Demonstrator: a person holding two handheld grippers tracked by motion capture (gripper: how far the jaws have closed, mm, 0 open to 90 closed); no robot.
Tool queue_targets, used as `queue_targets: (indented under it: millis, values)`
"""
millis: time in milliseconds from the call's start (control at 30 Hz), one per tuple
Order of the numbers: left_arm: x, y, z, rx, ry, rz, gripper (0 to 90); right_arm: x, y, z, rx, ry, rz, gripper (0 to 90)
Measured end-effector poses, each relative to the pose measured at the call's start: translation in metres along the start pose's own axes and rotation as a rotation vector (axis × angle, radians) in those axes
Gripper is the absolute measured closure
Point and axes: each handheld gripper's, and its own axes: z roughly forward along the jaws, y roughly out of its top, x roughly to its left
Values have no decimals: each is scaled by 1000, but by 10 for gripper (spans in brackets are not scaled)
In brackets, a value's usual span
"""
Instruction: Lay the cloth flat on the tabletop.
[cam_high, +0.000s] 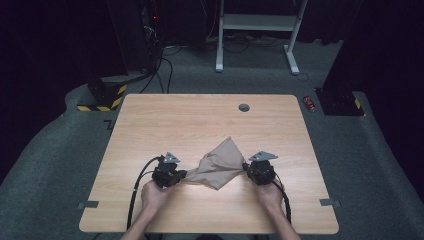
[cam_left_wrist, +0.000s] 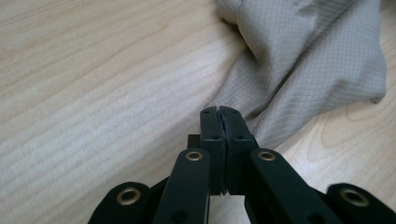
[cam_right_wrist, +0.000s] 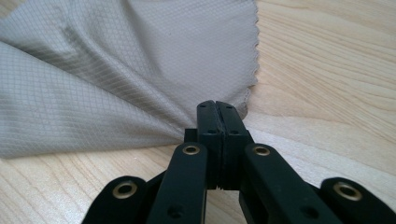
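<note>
Cloth (cam_high: 218, 165): thin tan woven fabric w/ fine grid, sits near-centre on the wood surface (cam_high: 150, 125), bunched & partly lifted betw. both grippers. Prob. very light, limp, a bit slick; folds wherever unsupported, so best held at corners/edges. Left gripper (cam_high: 181, 175): fingers (cam_left_wrist: 211, 126) together, clamped on cloth's left corner. Right gripper (cam_high: 247, 167): fingers (cam_right_wrist: 208, 122) together, pinching right corner by the frayed edge.

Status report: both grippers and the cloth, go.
Left gripper shut on beige cloth, near corner. Right gripper shut on its opposite edge. Cloth bunched between them, resting on wooden table. Nothing in the way.
</note>
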Motion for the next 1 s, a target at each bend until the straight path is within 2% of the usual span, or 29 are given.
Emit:
queue_targets:
  millis: [200, 233, 267, 300, 333, 367, 400, 467, 533, 600, 633, 667, 700, 733, 767, 800, 833, 867, 1000]
  values:
    - [-3, 1, -6, -18, 30, -12, 865, 1, -1, -3, -6, 3, -5, 893]
    - [-3, 2, -7, -23, 54, 0, 835, 1, 0, -4, -4, 2, -5, 892]
    - [-3, 3, -8, -28, 59, -1, 718, 1, 0, -4, 1, 6, -14, 876]
    - [-3, 5, -7, -27, 61, 7, 718, 1, 0, -4, 1, 6, -14, 876]
    - [-5, 8, -6, -23, 71, 27, 584, 1, 0, -3, -1, 9, -11, 790]
    - [-7, 10, -4, -21, 85, 53, 584, 1, 0, -3, -1, 9, -11, 790]
    - [-9, 13, -1, -18, 96, 71, 547, 1, 1, -2, -2, 10, -13, 767]
    - [-11, 21, 7, -17, 75, 81, 519, 3, 2, 0, -5, 8, 0, 768]
    - [-13, 25, 14, -9, 51, 84, 548, 4, 3, 2, 1, 7, -2, 787]
    - [-19, 29, 25, 18, 28, 111, 658, 5, 3, 6, 34, 1, -11, 834]
    - [-20, 29, 27, 33, 36, 132, 703, 5, 2, 7, 46, -3, -12, 858]
    - [-20, 29, 27, 33, 36, 132, 742, 5, 2, 7, 46, -3, -12, 858]
    - [-22, 28, 28, 43, 52, 152, 742, 5, 2, 7, 52, -11, -19, 881]
    - [-24, 26, 26, 50, 82, 184, 812, 4, 1, 6, 56, -15, -31, 892]
    - [-24, 26, 26, 50, 82, 184, 839, 4, 1, 6, 56, -15, -31, 892]
    - [-25, 25, 25, 56, 93, 192, 839, 4, 1, 6, 58, -18, -40, 894]
    - [-28, 22, 21, 76, 101, 209, 882, 4, 1, 5, 62, -33, -63, 896]
    - [-28, 22, 21, 76, 101, 209, 886, 4, 1, 5, 62, -33, -63, 896]
    - [-32, 14, 12, 106, 48, 208, 892, 2, 1, -3, 43, -42, -56, 895]
